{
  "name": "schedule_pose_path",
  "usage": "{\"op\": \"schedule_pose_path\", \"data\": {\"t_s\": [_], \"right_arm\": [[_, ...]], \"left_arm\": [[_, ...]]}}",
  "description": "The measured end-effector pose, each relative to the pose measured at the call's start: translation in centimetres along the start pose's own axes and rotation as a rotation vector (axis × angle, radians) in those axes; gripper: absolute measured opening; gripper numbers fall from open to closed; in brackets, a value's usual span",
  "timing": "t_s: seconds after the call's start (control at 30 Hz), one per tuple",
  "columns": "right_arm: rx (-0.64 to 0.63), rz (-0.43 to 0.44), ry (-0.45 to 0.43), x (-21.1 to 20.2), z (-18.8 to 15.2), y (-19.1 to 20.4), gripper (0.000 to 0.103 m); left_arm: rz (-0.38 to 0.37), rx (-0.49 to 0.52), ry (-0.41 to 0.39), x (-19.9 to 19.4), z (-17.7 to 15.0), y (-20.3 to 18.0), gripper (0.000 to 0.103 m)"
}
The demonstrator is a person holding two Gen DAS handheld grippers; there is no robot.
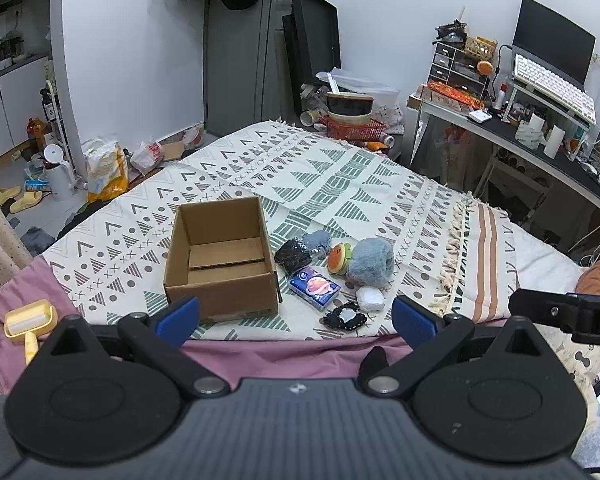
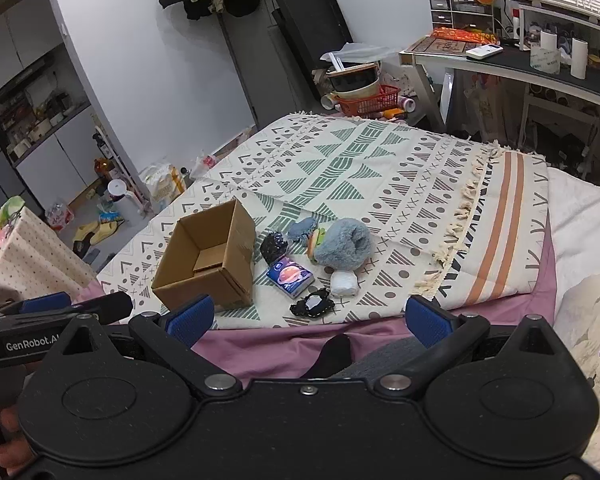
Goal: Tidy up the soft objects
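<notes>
Visibly empty cardboard box (image 1: 220, 256) on blanket (image 1: 340, 168)

Empty cardboard box (image 1: 220, 256) beside soft items (image 1: 370, 262).

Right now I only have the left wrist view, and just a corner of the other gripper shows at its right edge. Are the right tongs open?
Observer: Yes. The right tongs are wide open and empty. They are held over the purple sheet, short of the patterned blanket.
Operator: Is any of the person in that view?
Observer: Fingers of a hand show in the lower left corner, beside the right tongs' housing.
Operator: Is the fluffy blue thing a plain ball?
Observer: No. From this side the blue fluffy bundle shows a deep fold across it, as if it were rolled over.
</notes>
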State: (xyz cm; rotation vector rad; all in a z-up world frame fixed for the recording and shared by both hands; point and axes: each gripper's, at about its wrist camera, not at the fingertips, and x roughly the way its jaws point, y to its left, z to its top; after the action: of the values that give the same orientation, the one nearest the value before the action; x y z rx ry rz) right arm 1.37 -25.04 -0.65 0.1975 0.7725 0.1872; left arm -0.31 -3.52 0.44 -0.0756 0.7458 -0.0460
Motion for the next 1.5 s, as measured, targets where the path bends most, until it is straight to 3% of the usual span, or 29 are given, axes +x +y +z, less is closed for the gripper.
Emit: {"op": "schedule_pose_path", "data": {"t_s": [0.4, 0.57, 0.7, 0.9, 1.1, 1.4, 1.5], "right_arm": [[0.013, 0.009, 0.008, 1.8, 0.5, -1.1, 0.103], [0.05, 0.0, 0.013, 3.3, 1.2, -2.1, 0.103], [0.07, -0.001, 0.023, 5.3, 1.8, -2.7, 0.101], [0.103, 0.016, 0.094, 9.4, 2.3, -3.6, 0.088], [0.198, 0.001, 0.133, 13.2, 2.7, -5.2, 0.08], [0.289, 0.008, 0.229, 19.9, 2.6, -6.5, 0.077], [0.313, 0.004, 0.253, 21.7, 2.4, -7.0, 0.069]], "left_arm": [[-0.014, 0.023, 0.009, 1.9, 0.2, -1.1, 0.101], [-0.042, -0.016, 0.018, 3.8, 0.5, -1.0, 0.101], [-0.043, 0.017, 0.014, 5.5, 0.5, -1.3, 0.101], [-0.064, -0.061, 0.04, 9.1, 0.6, -0.7, 0.099], [-0.065, -0.071, 0.078, 13.0, 0.7, -1.2, 0.098], [-0.085, -0.108, 0.173, 19.0, 0.0, -1.5, 0.08], [-0.089, -0.126, 0.211, 21.1, -0.6, -1.6, 0.073]]}}
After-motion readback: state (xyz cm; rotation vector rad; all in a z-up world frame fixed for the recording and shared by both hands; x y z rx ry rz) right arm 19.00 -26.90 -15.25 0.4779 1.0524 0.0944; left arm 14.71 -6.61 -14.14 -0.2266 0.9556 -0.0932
